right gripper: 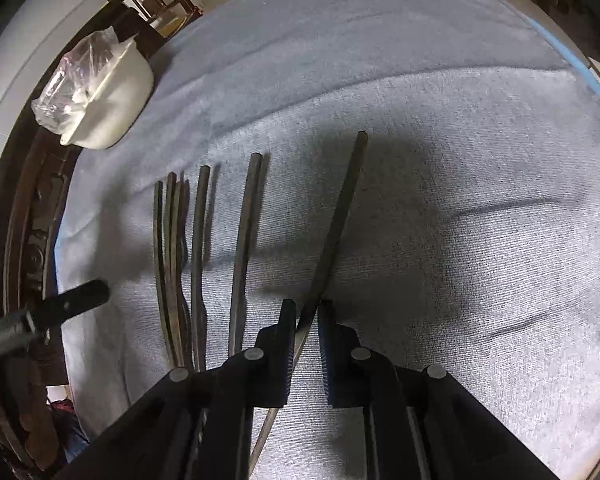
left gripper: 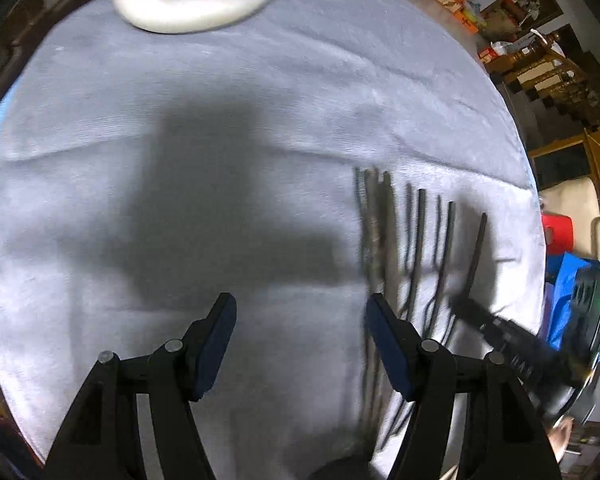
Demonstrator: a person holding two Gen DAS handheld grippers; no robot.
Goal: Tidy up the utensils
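A grey cloth (right gripper: 440, 208) is spread over the table. A white container (right gripper: 114, 106) is cut off at its far edge. Dark utensils (right gripper: 198, 256) are laid side by side, their heads hidden. The left gripper (left gripper: 300, 344) is held apart. One utensil handle (right gripper: 340, 216) is clamped by the right gripper (right gripper: 306, 316).
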